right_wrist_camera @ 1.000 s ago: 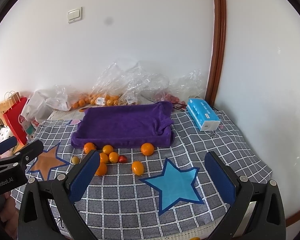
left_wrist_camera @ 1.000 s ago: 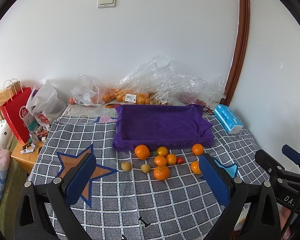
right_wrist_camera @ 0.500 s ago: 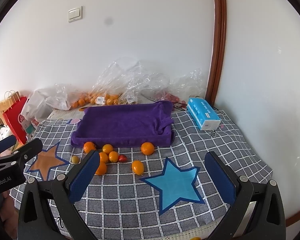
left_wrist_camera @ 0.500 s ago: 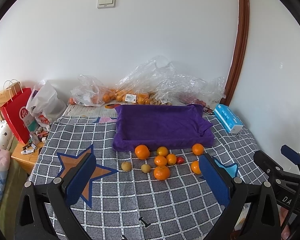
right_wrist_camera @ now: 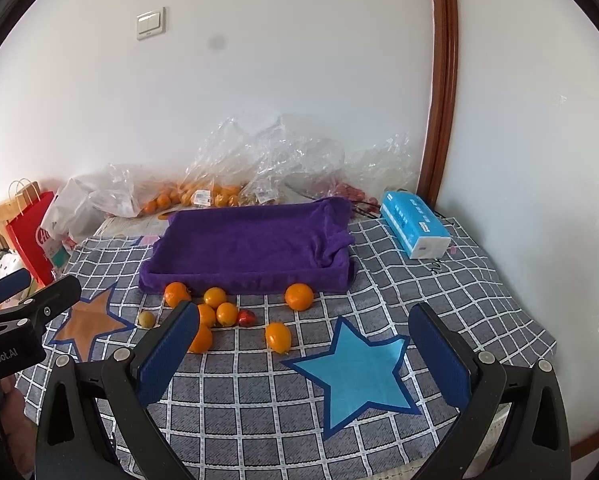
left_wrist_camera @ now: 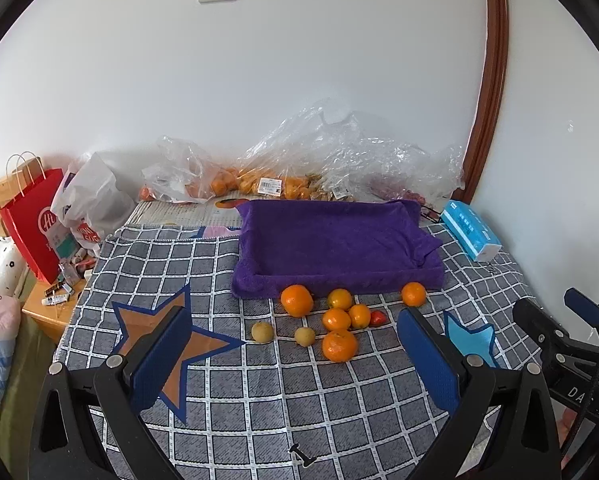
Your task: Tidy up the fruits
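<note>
Several oranges lie loose on the checked cloth in front of a purple cloth-lined tray, with two small yellowish fruits and a small red fruit among them. One orange sits apart near the tray's right front, and another orange lies closer. My left gripper is open, hovering short of the cluster, nothing between its blue pads. My right gripper is open too, above the blue star, empty. The purple tray holds no fruit.
Clear plastic bags of oranges lie against the wall behind the tray. A blue tissue pack sits at the right. A red paper bag and white bag stand at the left beside a wooden stand. The table edge is close in front.
Both views have shifted only slightly; the fruits and tray stay where they were and both grippers stay open.
</note>
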